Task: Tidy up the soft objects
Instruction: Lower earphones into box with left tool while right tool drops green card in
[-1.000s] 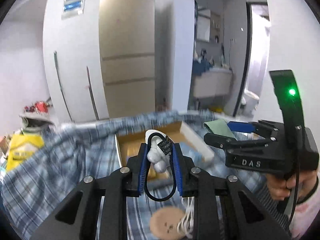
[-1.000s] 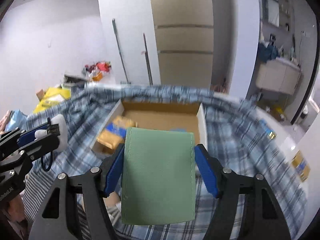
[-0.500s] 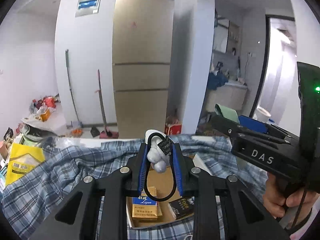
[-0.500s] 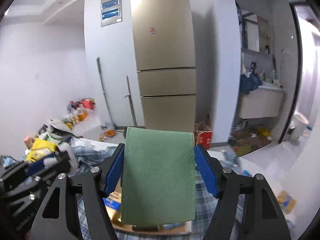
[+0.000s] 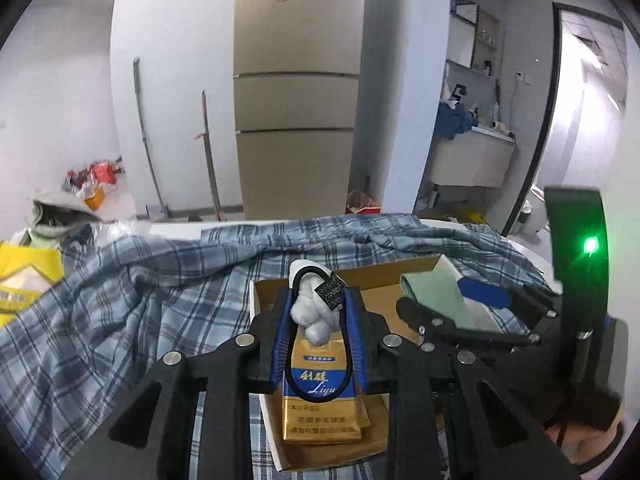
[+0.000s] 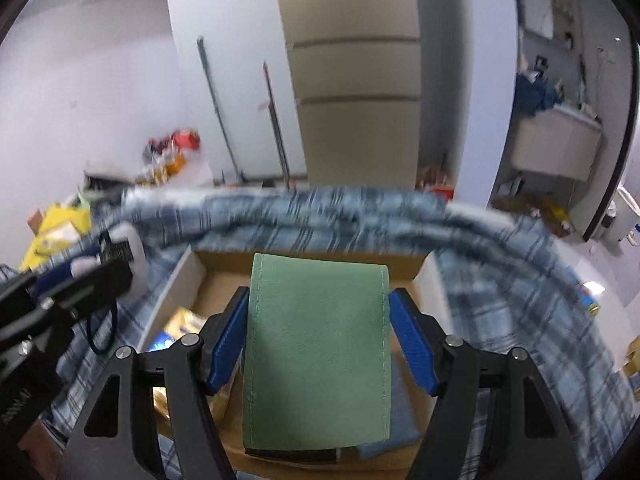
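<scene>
My left gripper [image 5: 318,322] is shut on a white plush charm [image 5: 314,312] with a black elastic loop [image 5: 318,376]; it hangs over the open cardboard box [image 5: 272,412]. My right gripper [image 6: 318,340] is shut on a green suede pouch [image 6: 318,352], held above the same box [image 6: 424,276]. The right gripper [image 5: 460,312] and its pouch [image 5: 436,296] show at the right of the left wrist view. The left gripper [image 6: 76,276] shows at the left of the right wrist view.
The box lies on a blue plaid cloth [image 5: 100,320] and holds a blue and gold packet [image 5: 320,404] and a blue fabric piece [image 6: 400,420]. Yellow bags [image 5: 24,280] lie at far left. A fridge [image 5: 296,92] stands behind.
Both grippers have tilted back down toward the box after pointing up at the room. Each still holds its object.
</scene>
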Action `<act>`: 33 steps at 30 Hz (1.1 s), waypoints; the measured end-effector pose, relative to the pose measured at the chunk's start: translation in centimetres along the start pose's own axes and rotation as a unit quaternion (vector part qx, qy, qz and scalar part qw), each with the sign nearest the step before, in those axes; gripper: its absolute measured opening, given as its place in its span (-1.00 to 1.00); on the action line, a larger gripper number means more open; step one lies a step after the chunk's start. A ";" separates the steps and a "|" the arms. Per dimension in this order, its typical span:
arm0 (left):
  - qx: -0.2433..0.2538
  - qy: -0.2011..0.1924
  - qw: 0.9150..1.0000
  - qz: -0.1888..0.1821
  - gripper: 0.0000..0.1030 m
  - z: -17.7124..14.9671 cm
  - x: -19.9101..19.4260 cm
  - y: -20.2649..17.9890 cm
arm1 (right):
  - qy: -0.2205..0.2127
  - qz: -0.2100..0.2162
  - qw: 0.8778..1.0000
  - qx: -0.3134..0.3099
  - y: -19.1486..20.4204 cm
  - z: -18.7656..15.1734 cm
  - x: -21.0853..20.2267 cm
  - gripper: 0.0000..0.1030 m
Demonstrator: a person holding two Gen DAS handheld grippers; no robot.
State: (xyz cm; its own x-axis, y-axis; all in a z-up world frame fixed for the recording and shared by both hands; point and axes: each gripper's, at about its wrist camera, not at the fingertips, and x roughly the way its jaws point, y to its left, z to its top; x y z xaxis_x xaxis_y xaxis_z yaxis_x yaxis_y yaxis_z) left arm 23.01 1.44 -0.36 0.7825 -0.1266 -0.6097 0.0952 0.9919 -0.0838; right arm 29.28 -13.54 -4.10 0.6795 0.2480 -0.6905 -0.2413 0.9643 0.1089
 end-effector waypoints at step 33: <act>0.007 0.047 0.999 0.005 0.27 -1.5 2.8 -0.1 | 0.040 -0.052 0.997 0.049 -3.4 -0.8 2.4 0.61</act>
State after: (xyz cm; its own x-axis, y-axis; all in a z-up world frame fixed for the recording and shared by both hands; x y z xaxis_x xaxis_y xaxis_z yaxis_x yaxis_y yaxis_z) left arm 24.23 1.00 -3.25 0.7218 -0.1154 -0.6824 0.0969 0.9931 -0.0655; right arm 31.21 -16.26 -6.71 0.6393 0.1420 -0.7557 -0.1008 0.9898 0.1007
